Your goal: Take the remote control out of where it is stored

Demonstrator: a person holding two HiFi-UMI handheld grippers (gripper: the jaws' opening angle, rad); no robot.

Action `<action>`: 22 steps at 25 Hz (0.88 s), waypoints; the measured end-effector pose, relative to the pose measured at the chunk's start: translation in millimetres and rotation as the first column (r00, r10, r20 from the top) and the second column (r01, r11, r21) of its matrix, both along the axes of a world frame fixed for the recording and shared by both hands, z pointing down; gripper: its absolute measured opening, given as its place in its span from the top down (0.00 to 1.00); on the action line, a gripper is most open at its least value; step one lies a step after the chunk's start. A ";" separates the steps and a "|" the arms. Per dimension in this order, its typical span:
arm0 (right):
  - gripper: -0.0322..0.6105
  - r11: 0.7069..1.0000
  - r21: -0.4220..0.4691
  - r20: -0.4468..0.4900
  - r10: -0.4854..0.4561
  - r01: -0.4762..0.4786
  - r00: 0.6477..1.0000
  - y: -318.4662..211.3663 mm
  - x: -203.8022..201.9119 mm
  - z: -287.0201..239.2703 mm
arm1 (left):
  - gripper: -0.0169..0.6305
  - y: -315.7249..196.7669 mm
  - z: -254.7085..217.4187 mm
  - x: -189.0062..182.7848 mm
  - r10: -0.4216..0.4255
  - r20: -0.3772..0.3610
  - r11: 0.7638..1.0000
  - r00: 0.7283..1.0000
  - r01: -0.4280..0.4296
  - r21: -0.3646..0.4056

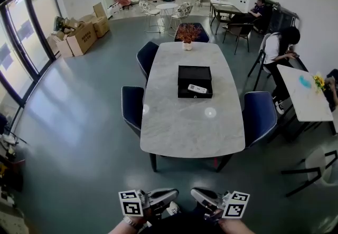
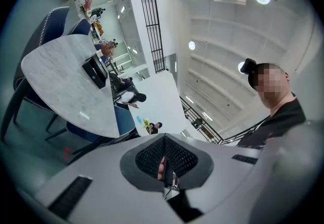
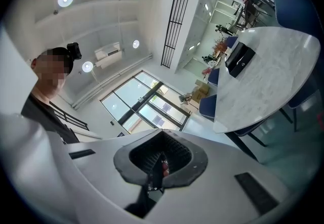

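A white remote control (image 1: 197,89) lies on the front part of a black box (image 1: 194,76) in the middle of the marble table (image 1: 190,127). Both grippers are low, close to my body and well short of the table. My left gripper (image 1: 168,196) and my right gripper (image 1: 199,195) point toward each other, both shut with nothing between the pads. In the left gripper view the shut left gripper (image 2: 164,138) tilts up toward the ceiling, with the black box (image 2: 95,71) far off. The right gripper (image 3: 162,133) likewise faces up, the black box (image 3: 239,58) distant on the table.
Dark blue chairs (image 1: 132,106) (image 1: 260,117) stand round the table, and a potted plant (image 1: 187,35) sits at its far end. A person (image 1: 277,50) sits at a white side table (image 1: 303,93) on the right. Cardboard boxes (image 1: 79,35) are stacked at the left by the windows.
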State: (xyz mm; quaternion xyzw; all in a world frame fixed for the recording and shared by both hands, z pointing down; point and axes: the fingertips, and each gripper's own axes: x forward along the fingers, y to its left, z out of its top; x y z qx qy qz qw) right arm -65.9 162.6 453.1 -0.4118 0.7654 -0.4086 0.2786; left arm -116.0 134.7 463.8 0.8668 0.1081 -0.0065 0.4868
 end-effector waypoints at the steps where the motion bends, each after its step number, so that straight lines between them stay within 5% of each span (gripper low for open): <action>1: 0.94 1.000 0.001 -0.002 0.003 -0.003 1.000 0.3 1.7 -1.3 | 0.96 0.4 -1.7 0.3 0.000 0.000 1.000 1.000 0.000 0.000; 22: 0.94 1.000 0.004 -0.013 0.025 -0.025 1.000 -21.6 -4.8 -10.6 | 0.96 -18.5 -13.7 -26.9 -0.051 -0.027 0.998 0.998 0.052 0.032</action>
